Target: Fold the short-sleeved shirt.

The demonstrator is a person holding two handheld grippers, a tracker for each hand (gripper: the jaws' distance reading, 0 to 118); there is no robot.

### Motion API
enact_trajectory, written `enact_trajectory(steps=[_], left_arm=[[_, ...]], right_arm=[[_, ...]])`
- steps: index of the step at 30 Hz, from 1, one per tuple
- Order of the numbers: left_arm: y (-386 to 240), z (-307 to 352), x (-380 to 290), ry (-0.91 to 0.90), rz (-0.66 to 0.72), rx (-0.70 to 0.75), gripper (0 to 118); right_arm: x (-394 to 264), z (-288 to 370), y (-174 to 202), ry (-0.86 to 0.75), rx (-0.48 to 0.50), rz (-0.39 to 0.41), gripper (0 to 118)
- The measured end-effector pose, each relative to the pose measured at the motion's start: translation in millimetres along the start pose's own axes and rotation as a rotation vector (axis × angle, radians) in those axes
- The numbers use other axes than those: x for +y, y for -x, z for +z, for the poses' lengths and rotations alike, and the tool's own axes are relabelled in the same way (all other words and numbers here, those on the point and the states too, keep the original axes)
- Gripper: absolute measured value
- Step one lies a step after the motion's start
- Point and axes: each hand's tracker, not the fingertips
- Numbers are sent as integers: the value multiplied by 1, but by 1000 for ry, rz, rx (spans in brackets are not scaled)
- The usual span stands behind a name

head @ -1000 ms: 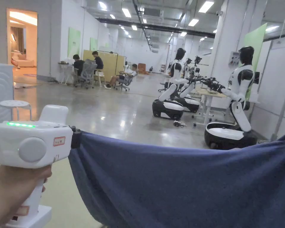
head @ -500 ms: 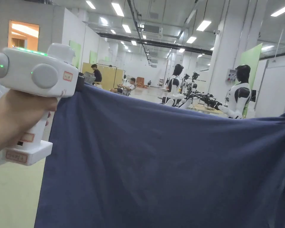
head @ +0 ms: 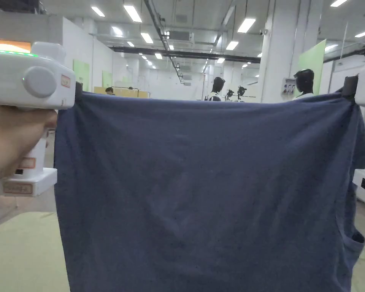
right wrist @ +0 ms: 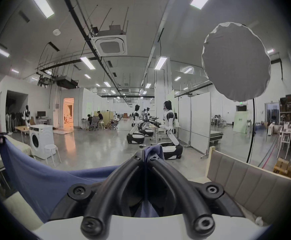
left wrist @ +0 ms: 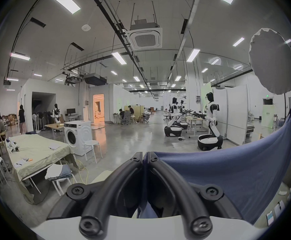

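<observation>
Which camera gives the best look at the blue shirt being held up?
The head view: the shirt hangs spread wide between both grippers, a sleeve at the right. The left gripper view shows its top edge running off to the right from closed jaws; the right gripper view shows it sagging away leftward.

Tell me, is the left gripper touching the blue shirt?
Touching. The left gripper view shows the left gripper with both fingers shut on the shirt, blue cloth pinched between them.
</observation>
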Motion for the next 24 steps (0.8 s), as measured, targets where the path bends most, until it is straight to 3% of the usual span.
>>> enact_trajectory(steps=[3, 6, 10, 13, 16, 21, 24], left_arm=[[-8, -25, 0, 13, 31, -13, 2], [-22, -47, -6, 1, -4, -21, 2], [-34, -82, -28, 15, -33, -29, 2], [-51, -97, -66, 18, -127, -25, 2], [-63, -106, -109, 66, -175, -64, 2], [-69, -113, -178, 185, -144, -94, 2], [-70, -108, -213, 226, -152, -98, 2]], right_arm=[[-6, -31, -2, 12, -2, 18, 3], [-19, -55, -5, 1, -16, 108, 3], [-50, -78, -9, 10, -23, 70, 3], [-88, -96, -6, 40, -47, 129, 3], [-133, -106, -9, 70, -44, 130, 3], [-209, -101, -21, 195, 3, 69, 3], [-248, -84, -25, 228, 18, 91, 3]])
